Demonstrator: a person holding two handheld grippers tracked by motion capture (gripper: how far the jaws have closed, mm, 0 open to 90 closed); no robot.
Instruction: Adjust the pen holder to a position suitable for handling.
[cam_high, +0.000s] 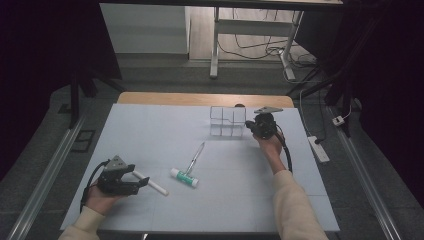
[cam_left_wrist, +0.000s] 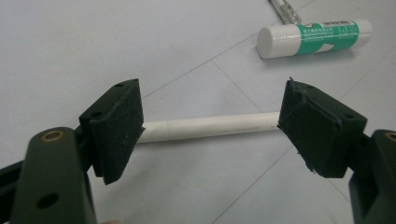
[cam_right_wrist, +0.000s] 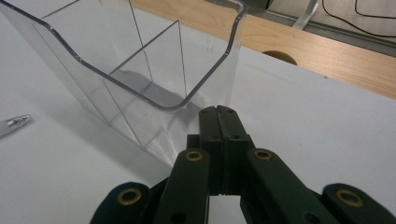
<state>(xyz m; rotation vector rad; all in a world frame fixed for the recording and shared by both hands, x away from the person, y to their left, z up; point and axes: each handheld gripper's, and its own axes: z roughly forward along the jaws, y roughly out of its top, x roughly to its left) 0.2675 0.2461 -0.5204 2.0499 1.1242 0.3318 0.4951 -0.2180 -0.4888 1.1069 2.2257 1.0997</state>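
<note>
White tube (cam_left_wrist: 210, 127): it lies flat on the surface (cam_high: 150, 130) at my near left, and I see it running straight across the gap of the left gripper (cam_left_wrist: 212, 128).
Tube axis: its length goes from one pad to the other, so the tube lies along the closing line, not across it.
Left fingers (cam_left_wrist: 116, 126): wide apart, one pad near each end of the tube; I cannot tell whether either pad touches it.
Judgement: closing now would press the tube end to end; I would turn the wrist a quarter first so the pads meet its sides.
Right gripper (cam_right_wrist: 218, 116): fingers pressed together on nothing, tips just beside the near corner of the clear organizer (cam_right_wrist: 140, 70) at the far side.
Nearer hand: the left by far; the right is well apart from the tube.
Glue stick (cam_high: 183, 177) and pen (cam_high: 195, 157): mid-surface, between tube and organizer, the pen tip reaching the stick.
</note>
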